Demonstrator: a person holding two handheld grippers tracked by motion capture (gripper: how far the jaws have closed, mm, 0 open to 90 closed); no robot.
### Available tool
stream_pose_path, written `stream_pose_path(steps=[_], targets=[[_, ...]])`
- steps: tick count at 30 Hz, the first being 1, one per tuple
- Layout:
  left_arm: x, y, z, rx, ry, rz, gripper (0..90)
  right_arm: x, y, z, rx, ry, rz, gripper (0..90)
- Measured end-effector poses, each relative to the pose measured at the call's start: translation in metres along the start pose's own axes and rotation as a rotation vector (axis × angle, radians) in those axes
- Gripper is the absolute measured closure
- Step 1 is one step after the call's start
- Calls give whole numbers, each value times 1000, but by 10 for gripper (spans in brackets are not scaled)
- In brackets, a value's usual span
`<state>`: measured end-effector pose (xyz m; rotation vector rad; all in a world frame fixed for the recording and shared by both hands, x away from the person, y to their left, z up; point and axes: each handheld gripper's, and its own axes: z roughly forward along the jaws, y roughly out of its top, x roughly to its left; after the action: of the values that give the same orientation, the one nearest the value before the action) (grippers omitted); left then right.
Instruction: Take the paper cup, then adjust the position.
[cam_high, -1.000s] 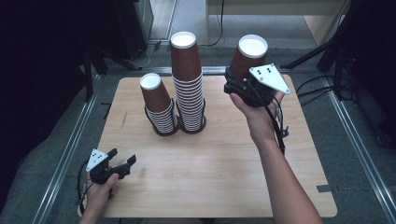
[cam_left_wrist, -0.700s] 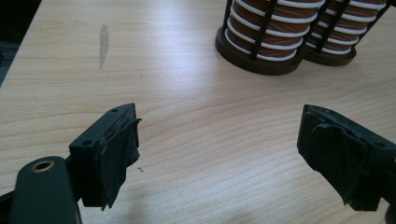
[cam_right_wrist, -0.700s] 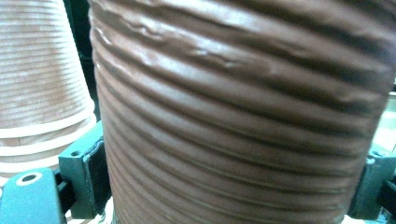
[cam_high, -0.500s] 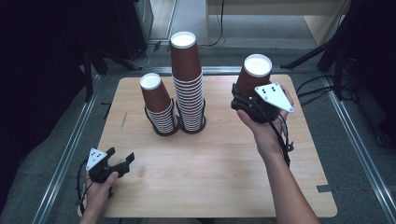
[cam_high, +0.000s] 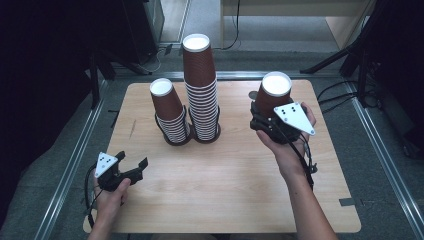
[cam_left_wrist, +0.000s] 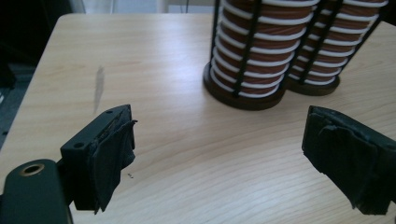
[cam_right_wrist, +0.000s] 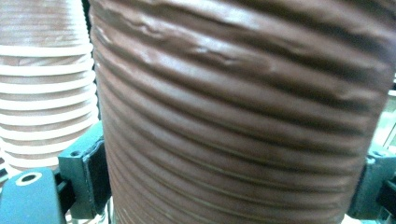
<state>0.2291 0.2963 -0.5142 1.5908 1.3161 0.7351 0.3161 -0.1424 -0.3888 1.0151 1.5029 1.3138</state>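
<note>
Paper cups, wood counter

The brown cup is ribbed, matt paper; the counter is pale smooth wood; the left tool has rough black pads.

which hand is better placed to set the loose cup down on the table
Right. The right tongs are already shut on the brown cup, upside down above the table's right side. The left tongs are open with nothing between them, near the front left corner, apart from the cup stacks.

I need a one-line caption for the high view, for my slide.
Right gripper holds an upside-down brown cup above the table; open left gripper waits.
</note>
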Motion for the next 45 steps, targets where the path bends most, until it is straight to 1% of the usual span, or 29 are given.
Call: stream_pose_path(steps=[1,2,4,5,6,7,8,13,14,15,17,20,23,26,27,28,29,30,31,32,33,34,35,37,39,40,41,44,45], targets=[[-3,2,2,-3,-3,8,93,0,-3,-1,-2,6,-8,106],[-6,8,5,-13,-16,5,89,1,-8,-2,-1,9,-11,105],[-8,11,6,-17,-21,2,89,0,-11,-3,3,8,-8,106],[-11,14,8,-23,-27,0,89,0,-16,-3,12,3,-10,106],[-13,18,10,-29,-32,1,89,0,-16,-3,12,3,-10,106],[-16,21,13,-33,-36,5,90,-1,-22,-2,24,1,-16,106],[-19,24,15,-37,-41,9,90,-1,-22,-2,24,1,-16,106],[-38,39,25,-57,-71,33,90,0,-36,-1,40,0,-71,106],[-47,45,29,-61,-84,49,90,0,-40,-1,45,0,-90,106],[-47,45,29,-61,-84,49,90,0,-40,-1,45,0,-90,106],[-55,49,32,-67,-97,68,90,2,-46,-3,52,2,-114,106],[-65,53,36,-67,-129,84,90,4,-51,-5,52,-1,-152,106],[-76,52,41,-61,-161,99,90,6,-58,-6,57,-12,-165,106],[-78,52,42,-60,-174,100,90,7,-61,-6,46,-14,-182,106],[-80,53,42,-62,-186,97,90,10,-63,-6,54,-13,-212,106],[-80,53,42,-62,-186,97,90,11,-64,-6,55,-16,-228,106],[-82,54,43,-61,-196,96,90,11,-64,-6,55,-16,-228,106],[-83,54,44,-58,-203,99,90,15,-66,-7,58,-15,-251,106],[-85,55,44,-57,-206,108,90,15,-66,-7,58,-15,-251,106],[-88,55,45,-52,-223,110,90,19,-68,-7,62,-16,-284,106],[-90,55,45,-52,-236,107,90,20,-69,-6,63,-11,-303,106],[-90,55,45,-52,-236,107,91,20,-69,-6,63,-11,-303,106],[-92,56,45,-52,-248,102,91,23,-73,-6,65,-10,-329,106],[-95,56,45,-52,-269,99,90,24,-75,-5,66,-10,-338,106],[-99,56,44,-57,-278,110,90,26,-78,-5,67,-12,-363,106],[-100,57,43,-56,-284,113,91,28,-81,-5,68,-18,-396,106],[-102,57,43,-60,-290,113,91,28,-81,-5,68,-18,-396,106],[-107,59,43,-63,-310,112,90,30,-85,-5,56,-12,-440,106],[-108,59,43,-59,-315,118,90,30,-86,-5,52,-13,-461,106]])
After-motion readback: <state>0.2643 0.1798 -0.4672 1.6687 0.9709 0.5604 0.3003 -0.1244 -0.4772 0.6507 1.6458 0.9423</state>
